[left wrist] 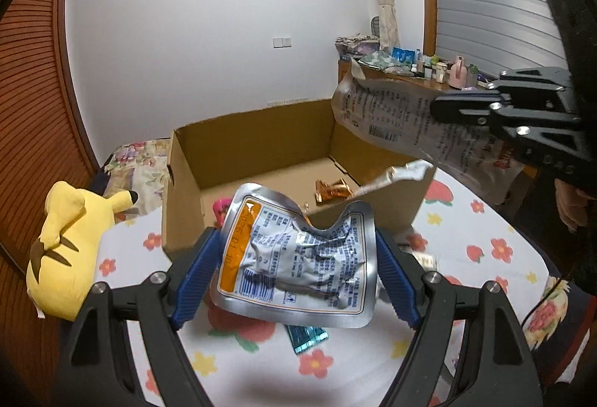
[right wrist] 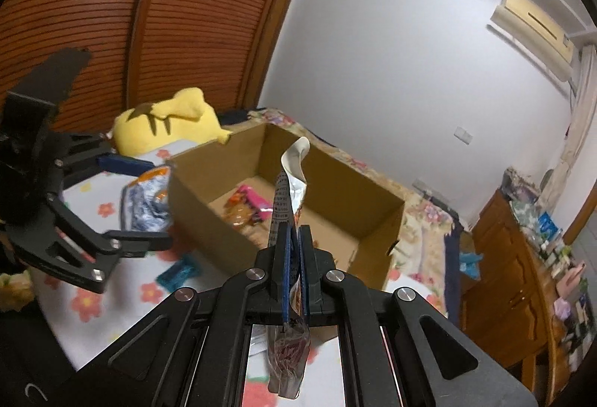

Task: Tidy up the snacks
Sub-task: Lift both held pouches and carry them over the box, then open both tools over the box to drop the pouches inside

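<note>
My left gripper is shut on a crumpled silver pouch with an orange stripe, its blue pads pressing on the pouch's two side edges just in front of the open cardboard box. The right wrist view shows this gripper and pouch left of the box. My right gripper is shut on a flat silver snack bag hanging edge-on above the box's near wall. From the left wrist view, that gripper and bag sit over the box's right corner.
A gold wrapper and a pink pack lie in the box. A teal wrapper lies on the flowered bedsheet. A yellow plush toy sits left of the box, and a cluttered wooden dresser stands to the right.
</note>
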